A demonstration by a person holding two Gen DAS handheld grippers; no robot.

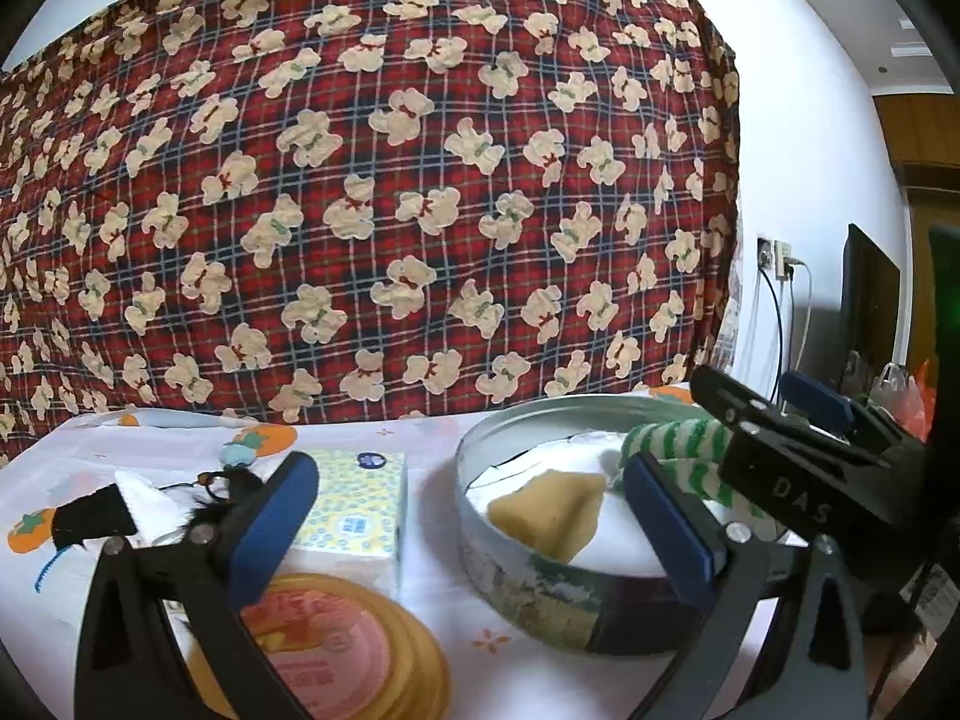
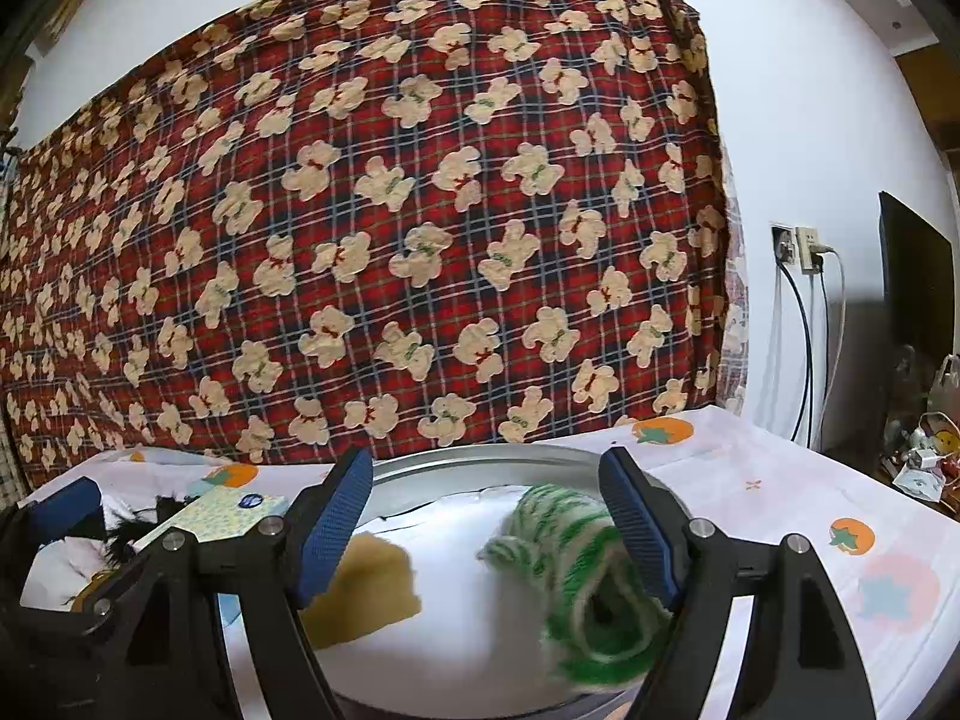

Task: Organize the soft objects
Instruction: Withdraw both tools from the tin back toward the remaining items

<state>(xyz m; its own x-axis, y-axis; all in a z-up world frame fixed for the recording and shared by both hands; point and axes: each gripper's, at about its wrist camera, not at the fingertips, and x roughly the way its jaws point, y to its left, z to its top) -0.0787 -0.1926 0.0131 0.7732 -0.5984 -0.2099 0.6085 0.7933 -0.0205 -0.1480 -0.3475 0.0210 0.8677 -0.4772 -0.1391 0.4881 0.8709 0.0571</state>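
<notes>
A round metal tin (image 1: 480, 516) (image 2: 456, 462) holds a yellow sponge piece (image 1: 549, 513) (image 2: 366, 588) and a green-and-white striped knitted sock (image 1: 678, 444) (image 2: 576, 570). My right gripper (image 2: 486, 522) is open above the tin; the sock lies blurred beside its right finger, touching or just clear of it. In the left wrist view the right gripper (image 1: 780, 420) hangs over the sock. My left gripper (image 1: 474, 516) is open and empty in front of the tin. A black-and-white soft toy (image 1: 120, 510) lies at the left.
A tissue pack (image 1: 354, 510) (image 2: 222, 513) lies left of the tin. A yellow lid with a pink label (image 1: 336, 648) sits near the front. A red plaid bear blanket (image 1: 360, 180) hangs behind the table. Cables and a dark monitor (image 2: 912, 276) stand at the right.
</notes>
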